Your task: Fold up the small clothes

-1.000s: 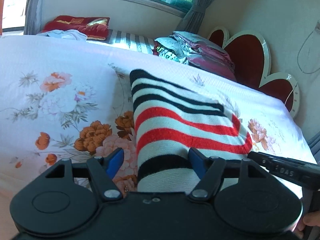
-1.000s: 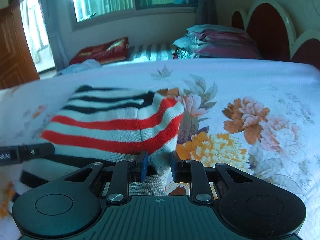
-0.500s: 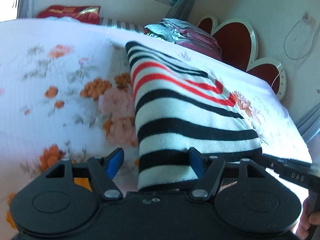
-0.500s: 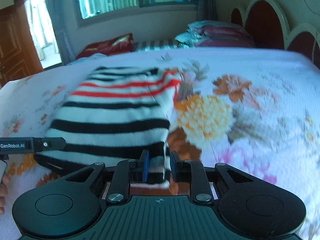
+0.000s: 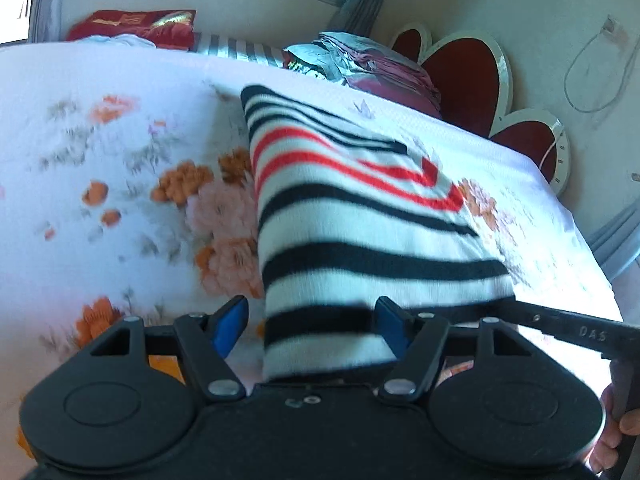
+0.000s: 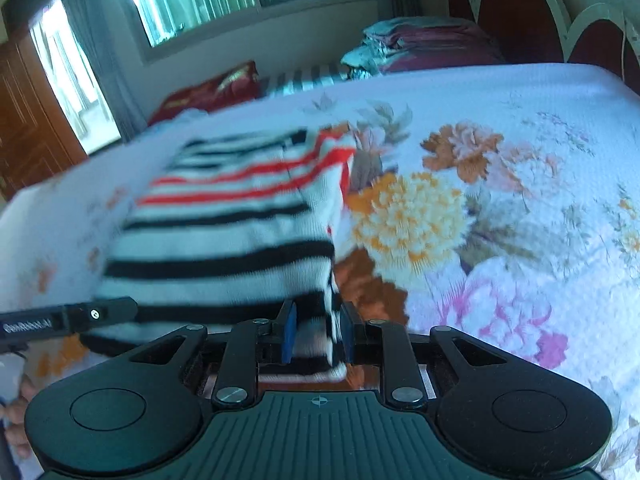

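A small knit garment with white, black and red stripes [image 5: 352, 216] lies stretched across the flowered bedsheet [image 5: 120, 160]. My left gripper [image 5: 312, 324] stands wide open, its blue pads on either side of the garment's near left edge, and the cloth passes between them. My right gripper [image 6: 316, 332] is shut on the garment's [image 6: 224, 232] near right corner and holds that edge lifted. The right gripper's finger also shows at the right of the left wrist view [image 5: 576, 328].
A stack of folded clothes [image 5: 360, 64] sits at the far side by the red heart-shaped headboard [image 5: 460, 68]. A red cushion [image 5: 132, 26] lies under the window. A wooden door [image 6: 24, 120] is at the left. The sheet [image 6: 520, 200] spreads wide on the right.
Both grippers have pulled back toward me with the garment's near edge, unrolling it so more black and white stripes show. The right grip stays shut, the left stays open.
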`<state>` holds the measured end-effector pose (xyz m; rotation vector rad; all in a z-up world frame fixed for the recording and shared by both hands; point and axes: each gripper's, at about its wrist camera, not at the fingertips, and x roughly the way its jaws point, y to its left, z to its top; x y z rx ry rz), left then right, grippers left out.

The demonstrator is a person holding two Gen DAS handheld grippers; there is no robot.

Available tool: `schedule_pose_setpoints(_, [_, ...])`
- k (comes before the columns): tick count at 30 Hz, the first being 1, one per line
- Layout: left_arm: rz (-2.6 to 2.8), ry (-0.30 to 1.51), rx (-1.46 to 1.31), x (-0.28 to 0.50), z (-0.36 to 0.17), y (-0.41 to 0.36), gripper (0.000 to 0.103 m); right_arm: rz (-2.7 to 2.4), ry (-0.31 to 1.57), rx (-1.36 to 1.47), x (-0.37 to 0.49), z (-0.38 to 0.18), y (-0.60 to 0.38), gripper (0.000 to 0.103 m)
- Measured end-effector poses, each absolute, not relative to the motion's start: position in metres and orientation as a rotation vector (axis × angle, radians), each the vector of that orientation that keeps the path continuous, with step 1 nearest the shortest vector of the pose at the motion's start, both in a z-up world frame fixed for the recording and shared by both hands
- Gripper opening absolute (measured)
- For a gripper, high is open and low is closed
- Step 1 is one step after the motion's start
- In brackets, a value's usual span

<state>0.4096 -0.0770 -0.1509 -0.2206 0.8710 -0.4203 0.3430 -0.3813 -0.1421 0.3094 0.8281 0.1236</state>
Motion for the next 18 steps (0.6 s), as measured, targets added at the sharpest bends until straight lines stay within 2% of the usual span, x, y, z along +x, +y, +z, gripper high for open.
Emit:
schedule_pose_setpoints(2, [-0.418,0.879,-0.218,0.416,-0.146,-0.079,0.068,0.132,0.83,0.328,0.351,-0.139,-0.385,0.038])
schedule_pose_setpoints(3, [-0.414,0.877,-0.216,0.419,-0.143,-0.079,0.068,0.13,0.829,0.338,0.355,-0.138,-0.387,0.06])
schedule_pose_setpoints(4, [-0.41,0.874,-0.214,0.422,-0.14,-0.079,0.068,0.127,0.824,0.346,0.359,-0.137,-0.389,0.072])
schedule_pose_setpoints(10, [-0.394,0.898,-0.246,0.451,-0.137,-0.082,0.07,0.138,0.827,0.393,0.395,-0.138,-0.402,0.072])
schedule_pose_setpoints(18, [-0.404,0.943,-0.314,0.492,-0.148,-0.094,0.075,0.201,0.886,0.569,0.448,-0.171,-0.422,0.072])
